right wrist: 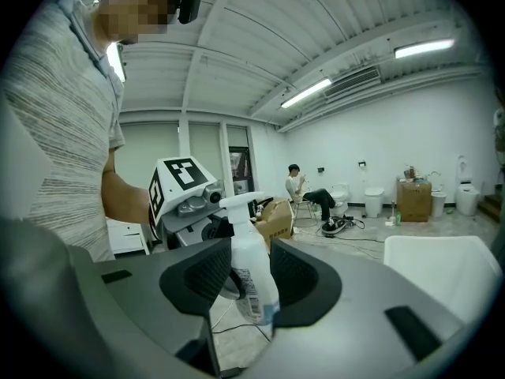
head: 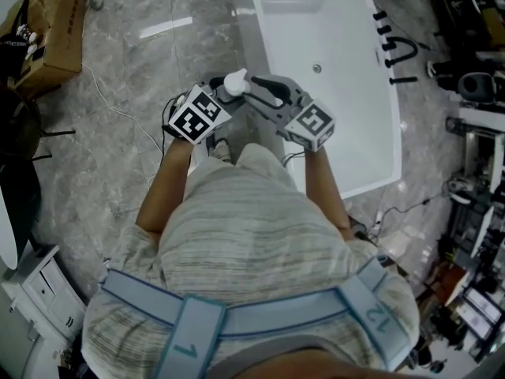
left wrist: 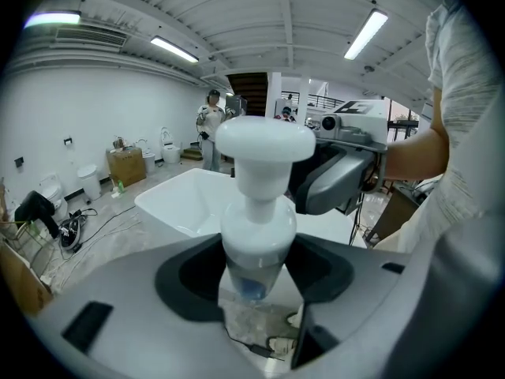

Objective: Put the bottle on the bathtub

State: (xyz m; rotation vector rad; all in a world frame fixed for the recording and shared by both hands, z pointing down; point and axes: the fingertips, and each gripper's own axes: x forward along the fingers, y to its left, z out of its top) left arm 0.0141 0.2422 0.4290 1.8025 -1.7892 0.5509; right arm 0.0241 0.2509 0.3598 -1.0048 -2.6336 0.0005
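Translucent plastic bottle (left wrist: 254, 239), rounded white pump (left wrist: 264, 142), clamped in left claw (left wrist: 256, 279), right claw (right wrist: 251, 279) wide around it

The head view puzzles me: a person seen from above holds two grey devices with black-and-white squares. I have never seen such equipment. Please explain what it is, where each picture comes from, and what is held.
There is no robot. A person holds one gripper in each hand; the patterned cubes belong to them. The head view comes from a camera on the person's head, looking down. The other two come from a camera on each gripper, looking along its fingers. Below are a marble floor, a white bathtub and a cardboard box. The left gripper is closed on a bottle with a white pump top, in the air near the tub. The bottle stands between the fingers of the right gripper, but these are spread and seem not to press it.
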